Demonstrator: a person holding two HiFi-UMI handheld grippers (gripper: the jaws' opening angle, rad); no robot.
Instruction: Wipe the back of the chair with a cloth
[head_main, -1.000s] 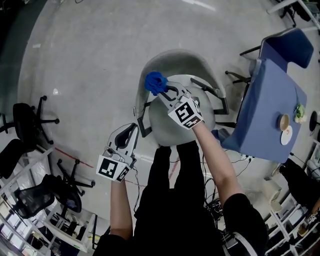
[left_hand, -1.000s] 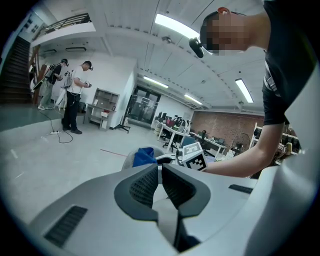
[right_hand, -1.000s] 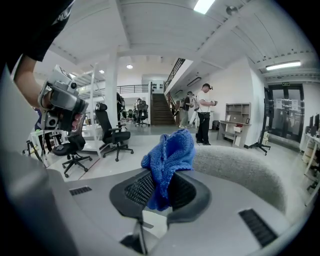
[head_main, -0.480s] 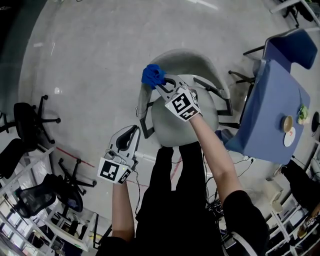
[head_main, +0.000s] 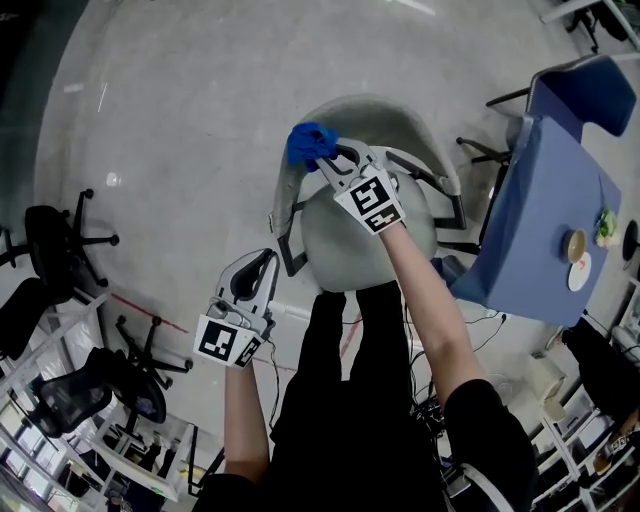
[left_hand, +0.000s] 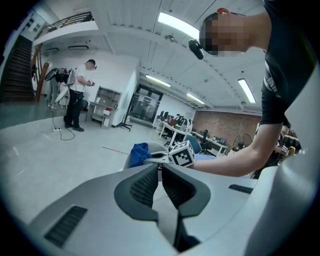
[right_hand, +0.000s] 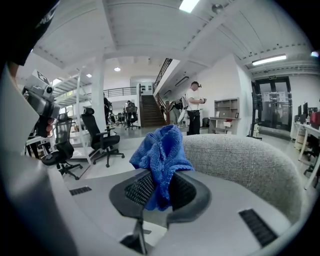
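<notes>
A grey upholstered chair (head_main: 375, 125) with a curved back stands just ahead of the person. My right gripper (head_main: 327, 161) is shut on a bunched blue cloth (head_main: 309, 143), which rests against the left end of the chair back's top rim. In the right gripper view the blue cloth (right_hand: 161, 159) is pinched between the jaws beside the grey fabric chair back (right_hand: 245, 160). My left gripper (head_main: 252, 280) hangs low at the chair's left side, jaws shut on nothing. The left gripper view shows the cloth (left_hand: 139, 154) and the right gripper's marker cube (left_hand: 183, 154) ahead.
A blue-covered table (head_main: 540, 215) with dishes and a blue chair (head_main: 585, 95) stand to the right. Black office chairs (head_main: 50, 245) and shelving line the left. Grey floor lies beyond the chair. Other people stand far off in both gripper views.
My right gripper with the cloth has shifted slightly up and left along the chair back's rim, then a little right again. The left gripper has stayed put.
</notes>
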